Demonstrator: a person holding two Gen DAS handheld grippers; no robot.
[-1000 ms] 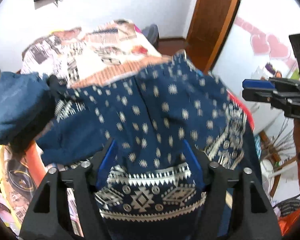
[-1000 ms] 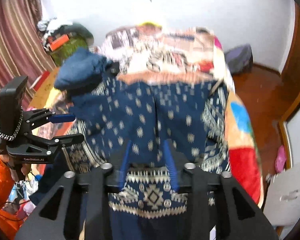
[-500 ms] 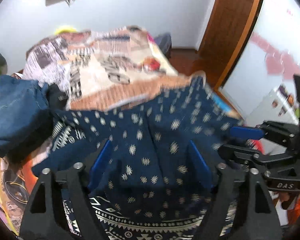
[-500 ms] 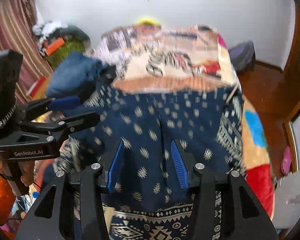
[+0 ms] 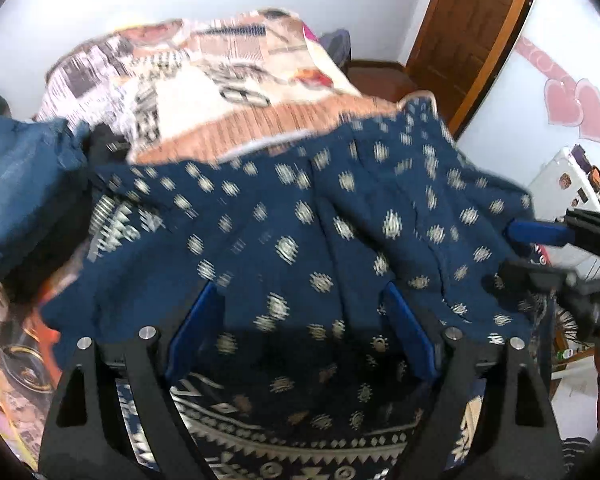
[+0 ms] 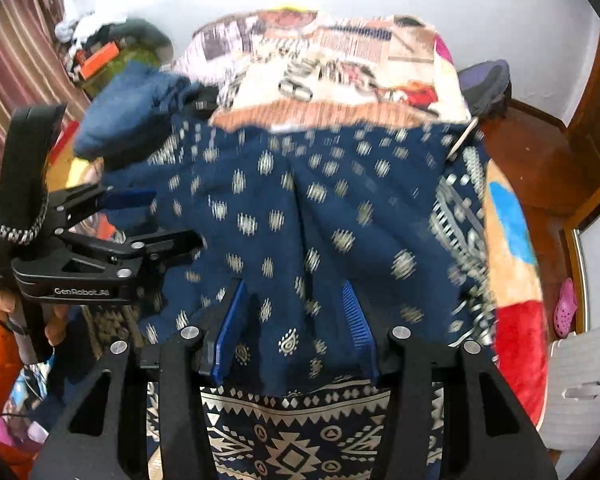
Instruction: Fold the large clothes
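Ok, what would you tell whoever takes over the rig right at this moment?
Left tongs: open, jaws have just been opening, nothing gripped.
Right tongs: open, likewise just opening; cloth between but not pinched.
Navy patterned garment lies on the bed, one layer folded over its banded hem.
Denim pile sits beside it.
Left to do: probably fold again and tidy.

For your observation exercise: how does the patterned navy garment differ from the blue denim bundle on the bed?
The navy garment is spread wide across the bed; the denim bundle sits bunched in a heap at its far left corner. The garment carries pale motifs and a geometric border; the denim is plain. The garment is darker, the denim more faded. Both are blue cloth.
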